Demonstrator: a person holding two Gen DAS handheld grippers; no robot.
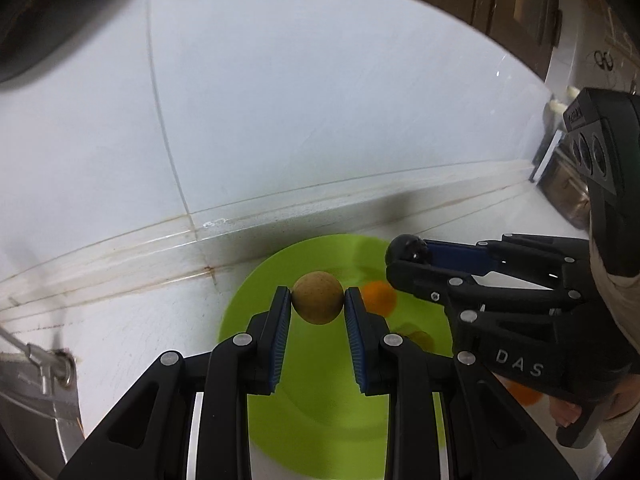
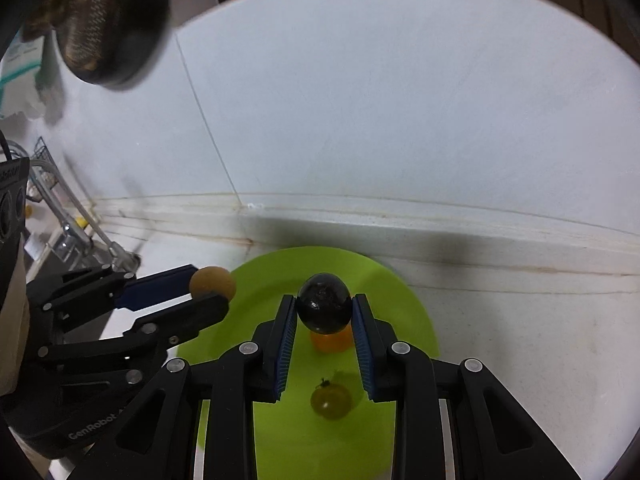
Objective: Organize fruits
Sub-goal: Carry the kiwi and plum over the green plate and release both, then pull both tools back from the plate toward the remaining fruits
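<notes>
My left gripper (image 1: 317,299) is shut on a round tan fruit (image 1: 318,297) above the green plate (image 1: 280,420). In the right wrist view the same tan fruit (image 2: 212,281) shows at the left gripper's tip, left of centre. My right gripper (image 2: 324,307) is shut on a glossy black round fruit (image 2: 324,307) over the green plate (image 2: 400,320); the black fruit (image 1: 406,249) also appears at the right of the left wrist view. On the plate lie an orange fruit (image 2: 330,342) and a yellow-green tomato-like fruit (image 2: 330,400).
The plate sits on a white counter (image 1: 120,320) against a white tiled wall (image 1: 320,100). A metal tap (image 2: 72,232) and rack stand at the left. A dark pan (image 2: 104,20) hangs at the upper left. Another orange fruit (image 1: 524,394) lies beyond the plate's right side.
</notes>
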